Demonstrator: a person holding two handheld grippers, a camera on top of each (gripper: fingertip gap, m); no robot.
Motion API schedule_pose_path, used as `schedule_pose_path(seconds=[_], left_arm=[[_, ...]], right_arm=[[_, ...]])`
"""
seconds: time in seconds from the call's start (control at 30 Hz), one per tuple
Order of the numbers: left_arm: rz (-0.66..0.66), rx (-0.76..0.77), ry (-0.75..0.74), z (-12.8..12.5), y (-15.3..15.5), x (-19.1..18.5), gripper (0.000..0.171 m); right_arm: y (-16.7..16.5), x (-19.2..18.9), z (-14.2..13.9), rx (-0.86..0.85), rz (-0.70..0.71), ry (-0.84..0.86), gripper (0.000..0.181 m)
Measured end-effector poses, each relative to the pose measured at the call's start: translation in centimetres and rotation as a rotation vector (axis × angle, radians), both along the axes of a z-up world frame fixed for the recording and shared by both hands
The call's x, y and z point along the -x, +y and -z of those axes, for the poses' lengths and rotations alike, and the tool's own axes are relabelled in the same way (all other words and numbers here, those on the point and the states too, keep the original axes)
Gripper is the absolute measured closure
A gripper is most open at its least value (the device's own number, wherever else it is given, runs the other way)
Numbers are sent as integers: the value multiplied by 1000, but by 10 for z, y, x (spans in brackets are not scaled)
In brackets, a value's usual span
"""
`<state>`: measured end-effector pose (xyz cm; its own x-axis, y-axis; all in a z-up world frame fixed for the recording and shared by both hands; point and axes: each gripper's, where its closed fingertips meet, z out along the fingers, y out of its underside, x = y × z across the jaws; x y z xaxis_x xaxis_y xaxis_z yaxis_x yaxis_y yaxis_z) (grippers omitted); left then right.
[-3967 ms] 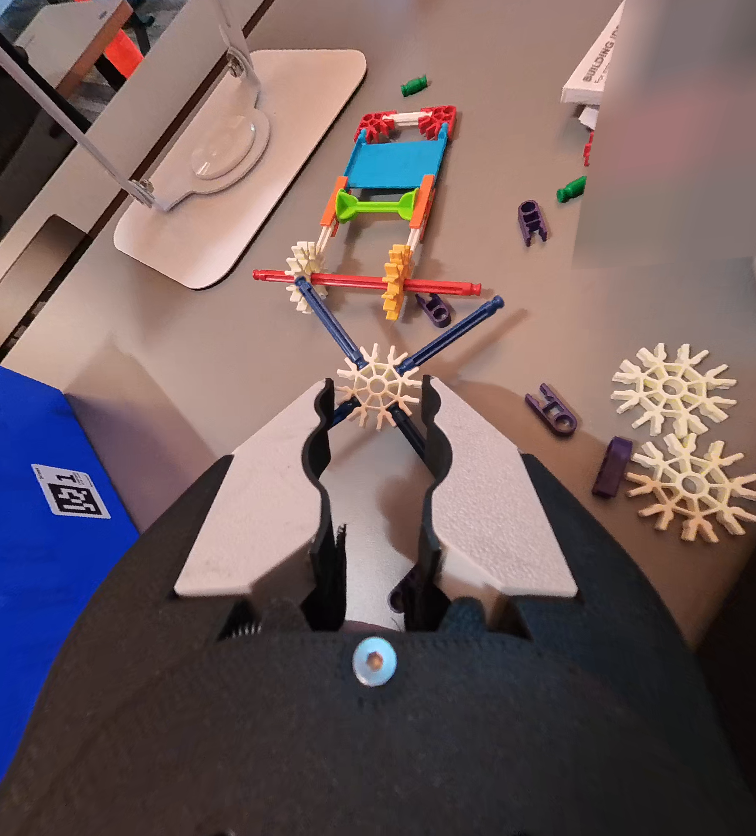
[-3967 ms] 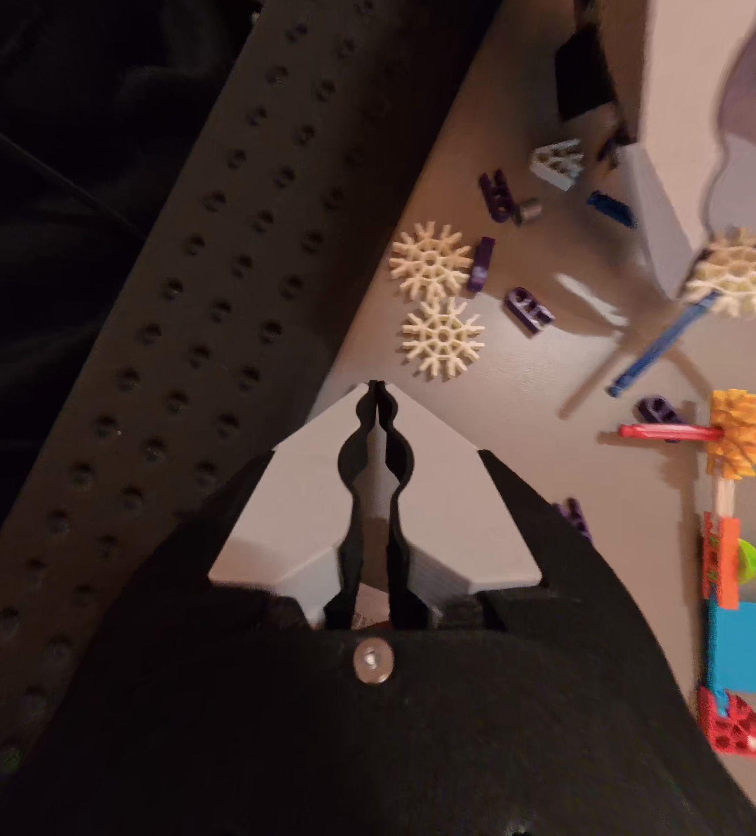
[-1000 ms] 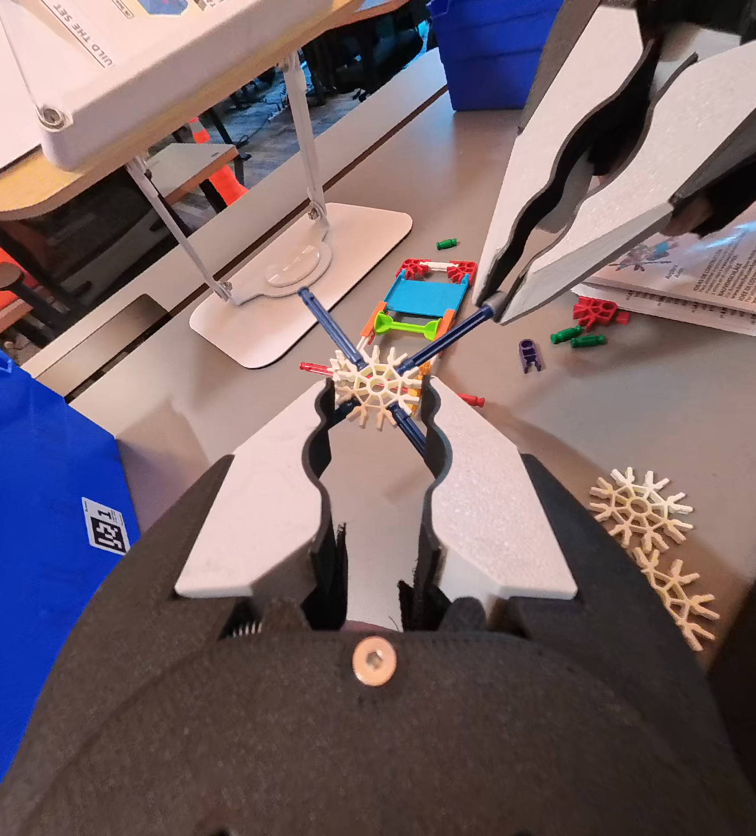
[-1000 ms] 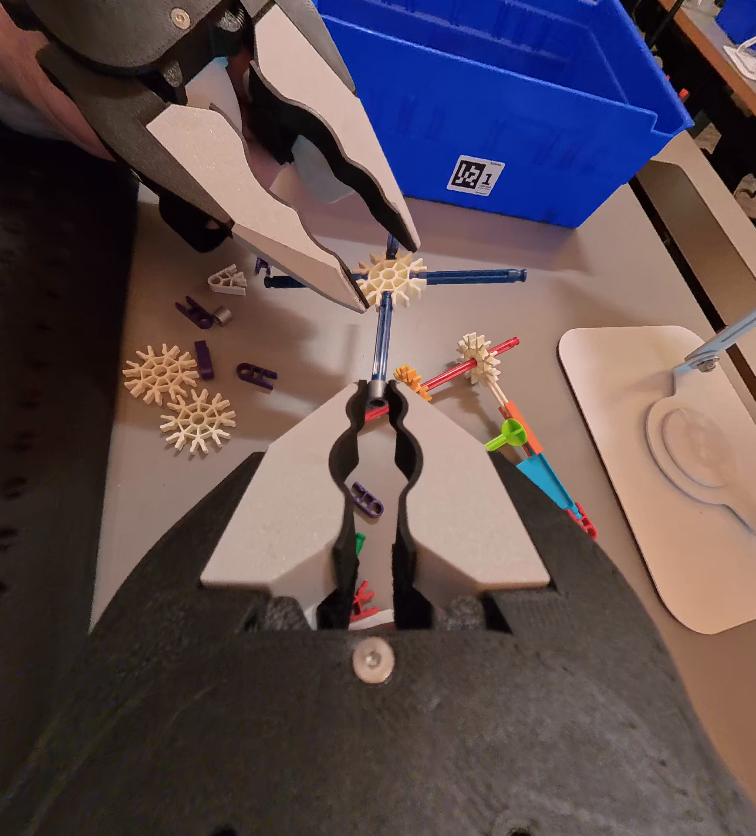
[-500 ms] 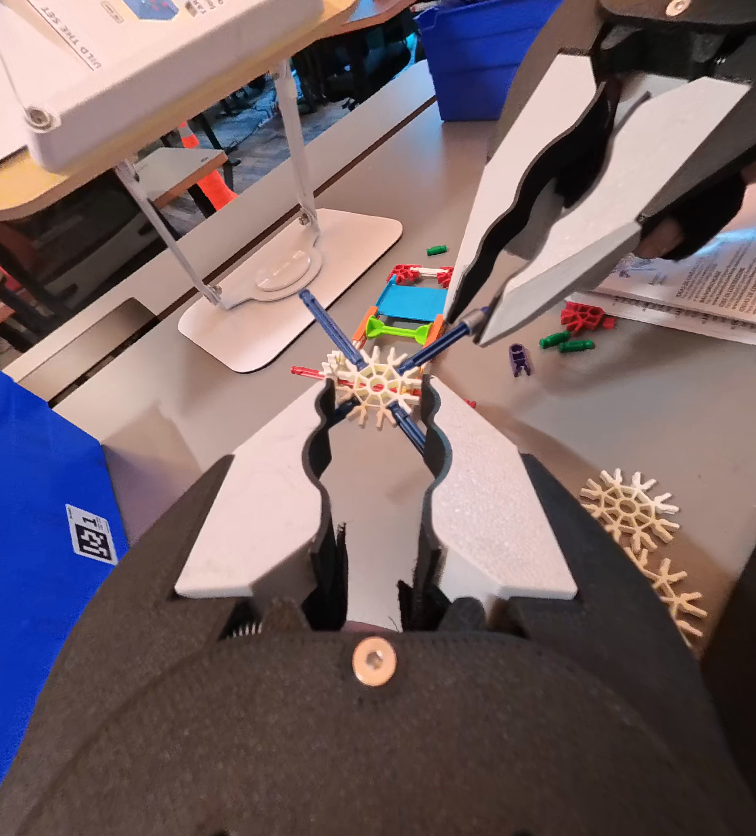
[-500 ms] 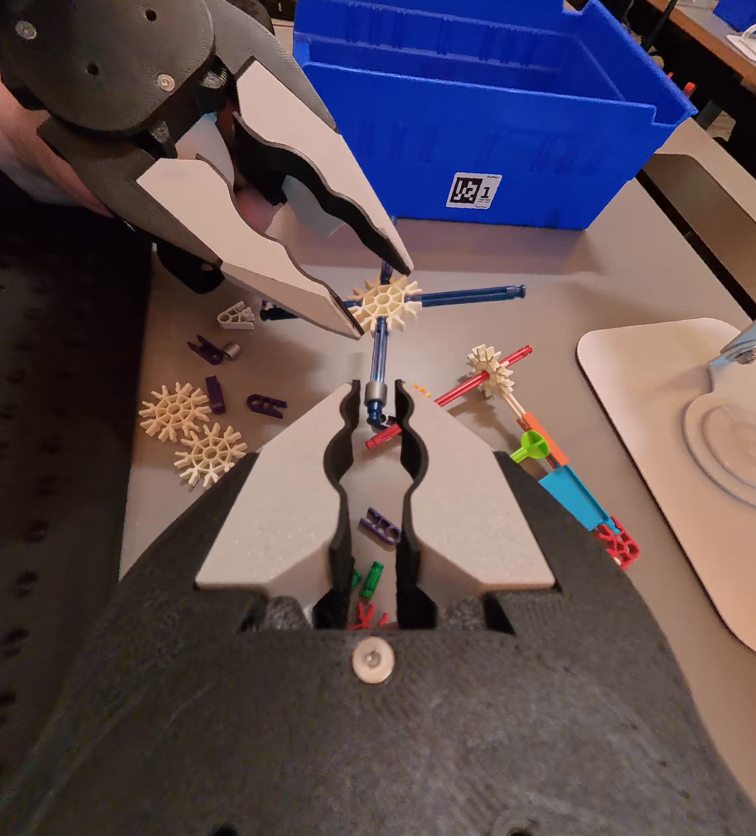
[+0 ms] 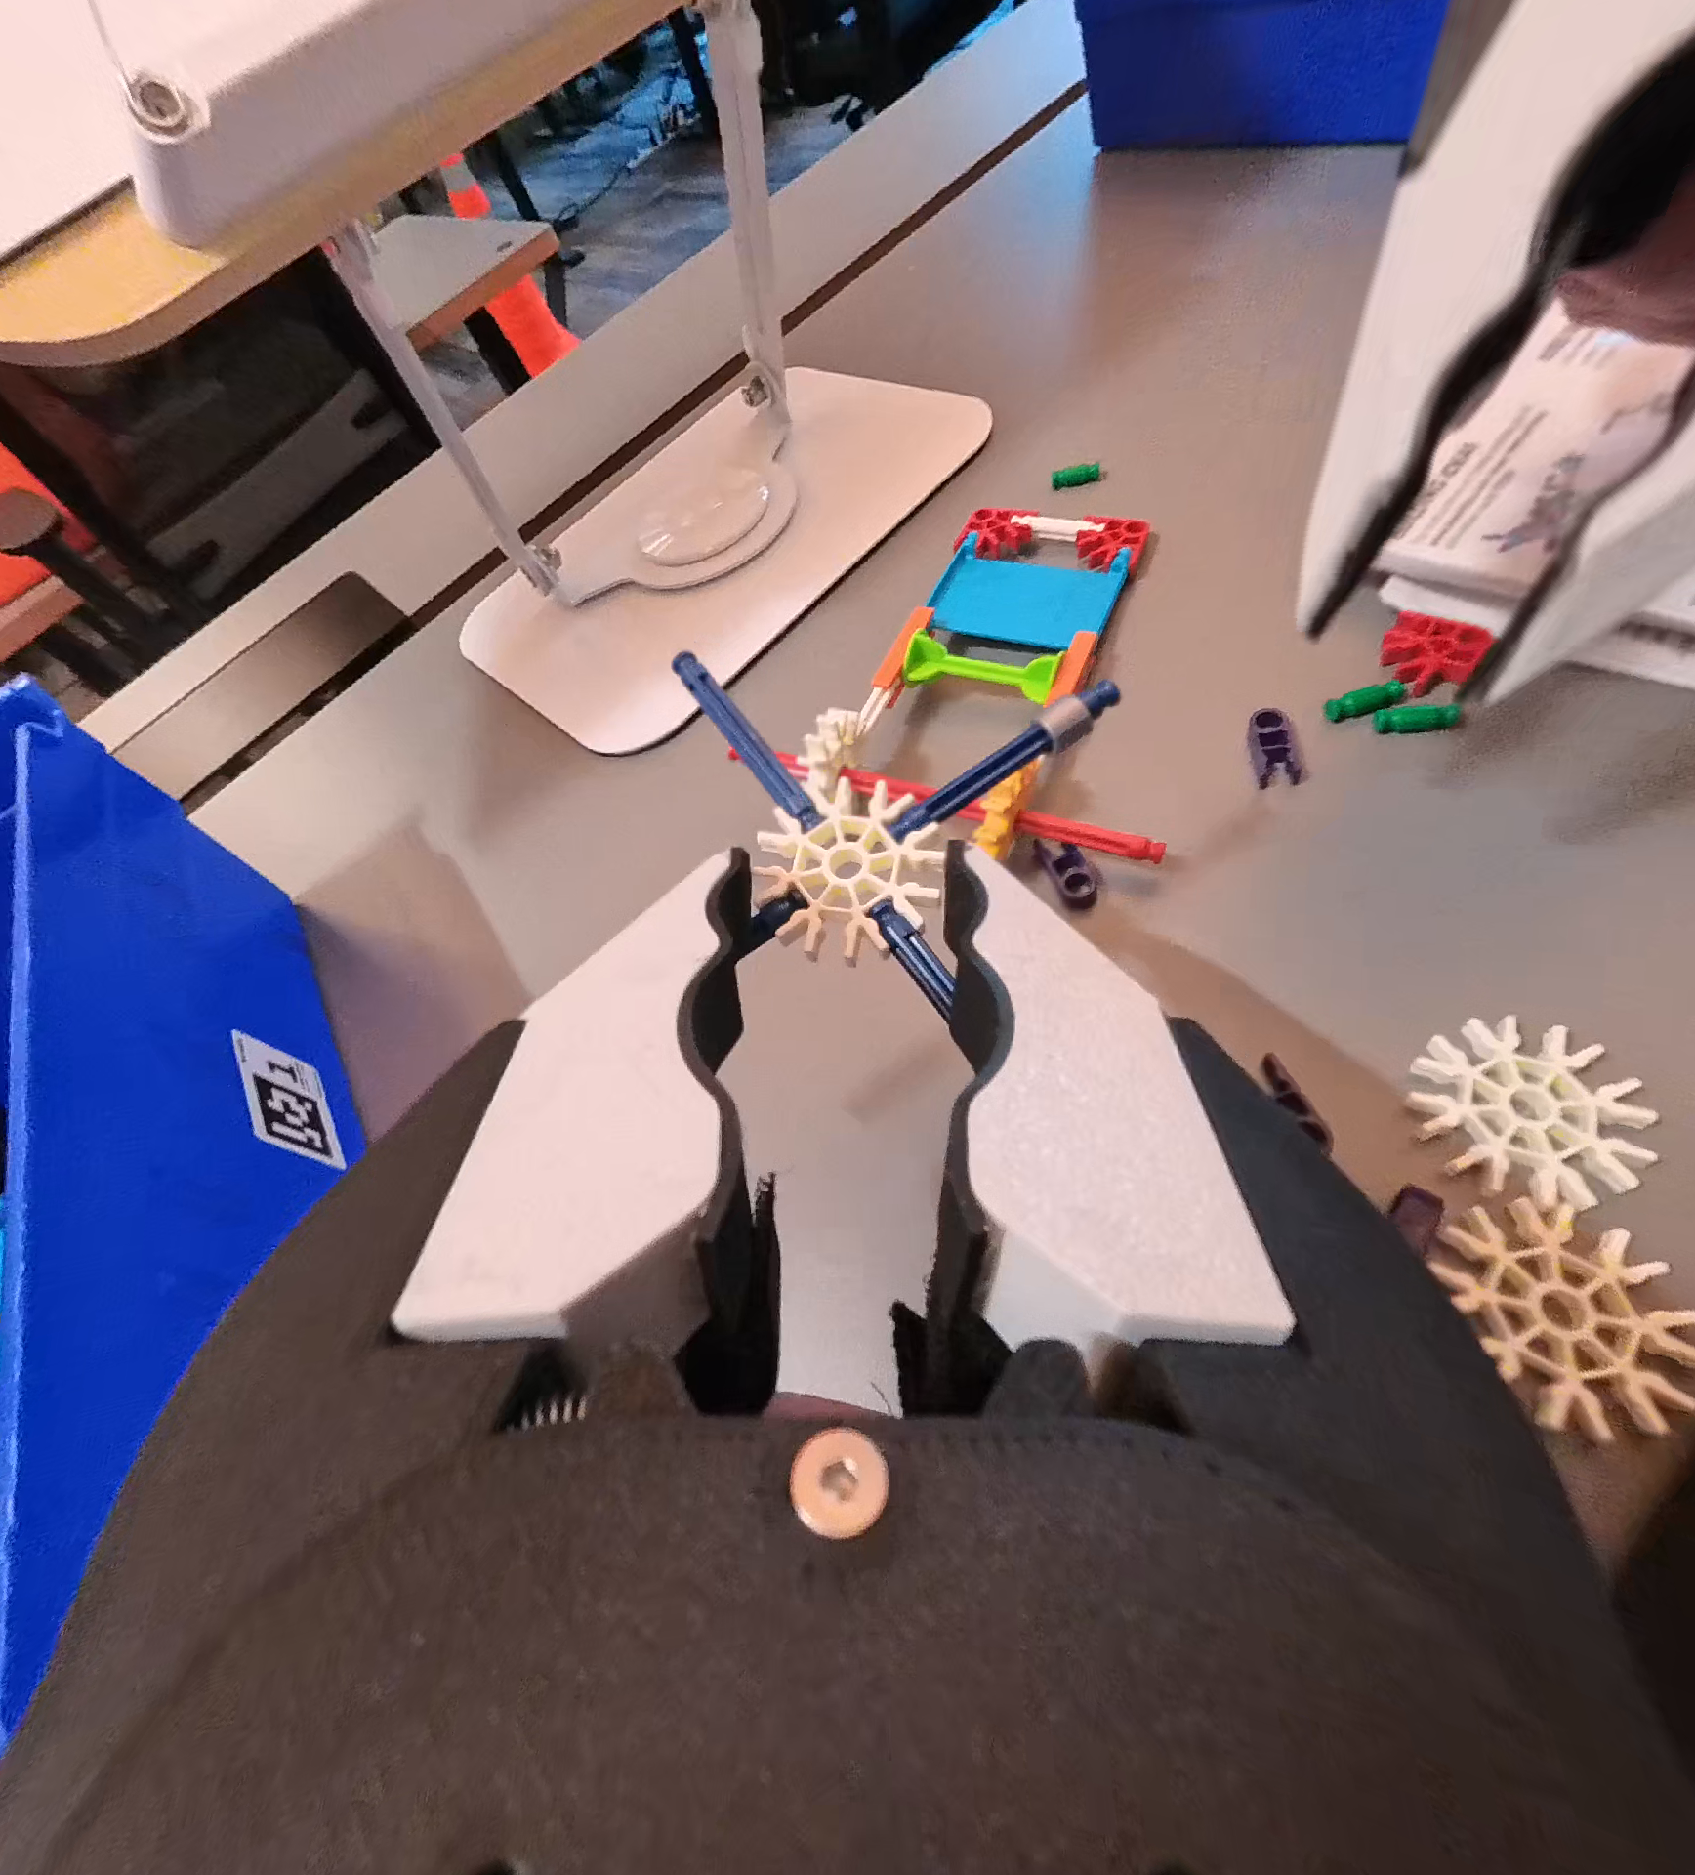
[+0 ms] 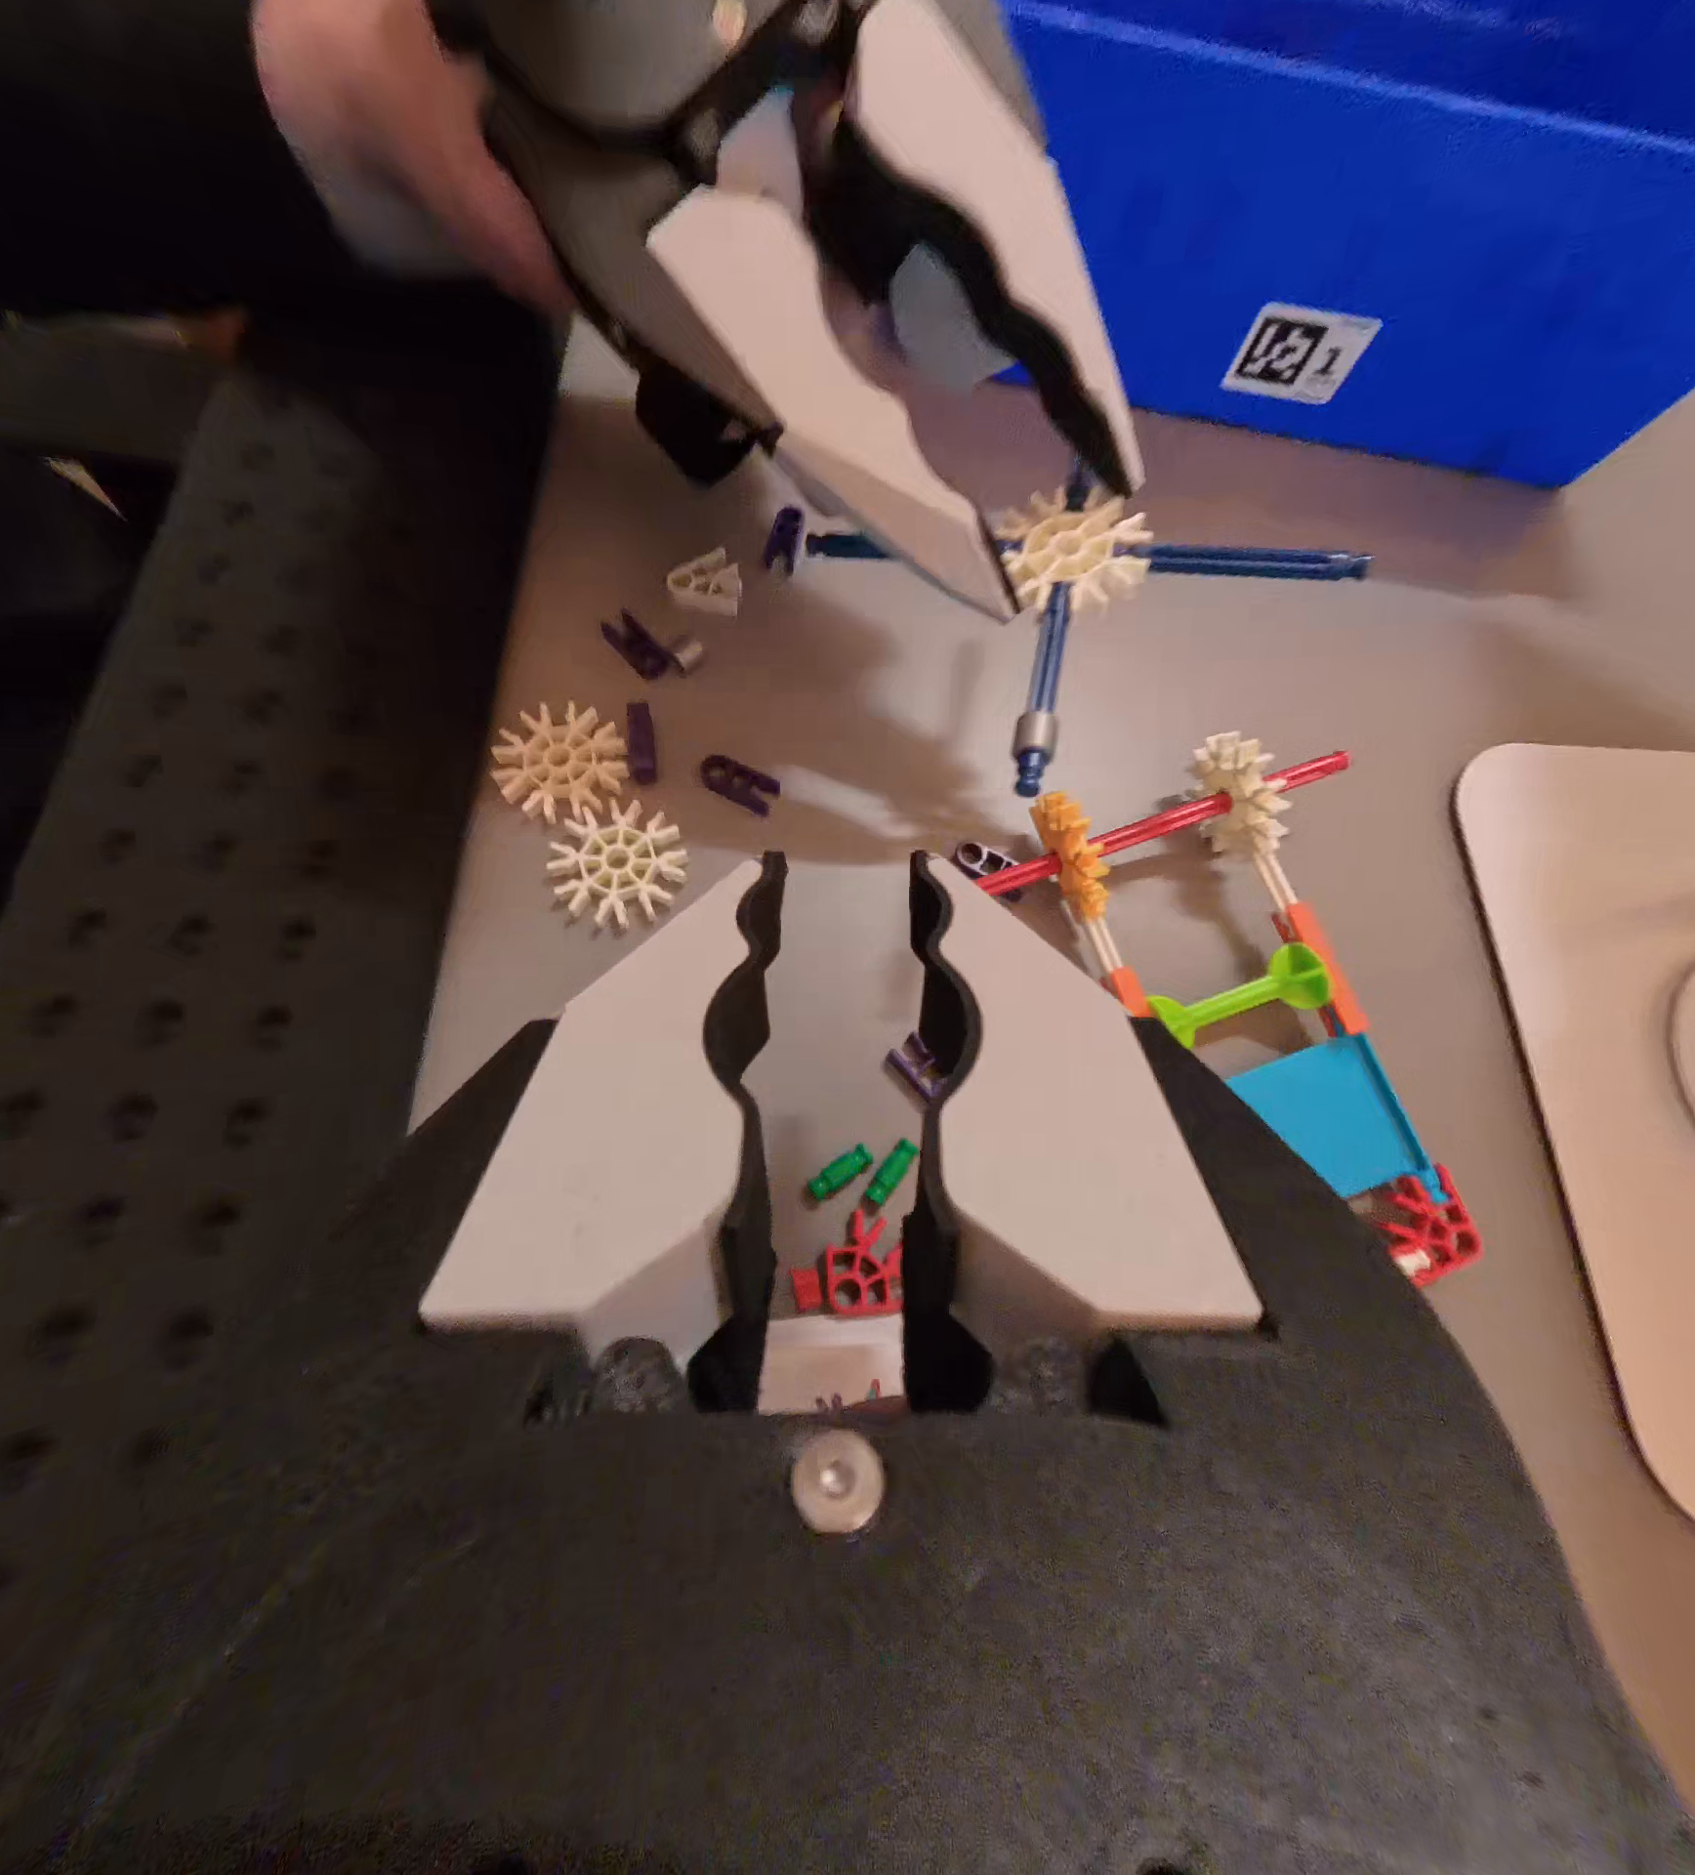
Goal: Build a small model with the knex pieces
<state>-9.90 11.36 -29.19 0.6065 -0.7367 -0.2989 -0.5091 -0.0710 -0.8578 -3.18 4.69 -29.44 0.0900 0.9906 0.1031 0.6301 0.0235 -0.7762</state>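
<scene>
Backing away, the right gripper (image 8: 841,873) now has its jaws apart and holds nothing; half a second ago it was pinching the little grey sleeve (image 8: 1034,733) at the end of a blue rod (image 7: 985,776); now that sleeve sits on the rod by itself. The left gripper (image 7: 845,893) stays clamped on the white snowflake wheel (image 7: 849,867), up above the worktop (image 7: 1432,913); blue rods stick out of the wheel toward 11, 1, 5 and 7 o'clock. At 12 o'clock from the wheel lies a colourful toy frame (image 7: 1011,619); two loose snowflake wheels (image 7: 1533,1111) lie at 4 o'clock; a blue bin (image 7: 133,1015) stands at 9 o'clock.
</scene>
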Motion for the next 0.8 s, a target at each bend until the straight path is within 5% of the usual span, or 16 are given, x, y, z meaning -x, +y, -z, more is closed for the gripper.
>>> schedule_pose_path(seconds=[0.13, 0.4, 0.8], left_arm=[[-14, 2, 16, 0, 1, 8, 135], [-10, 8, 25, 0, -1, 12, 135], [11, 17, 13, 0, -5, 10, 135]], right_arm=[[0, 8, 7, -66, -10, -109, 159], [39, -30, -81, -79, 213, 51, 159], [56, -25, -84, -75, 371, 195, 162]])
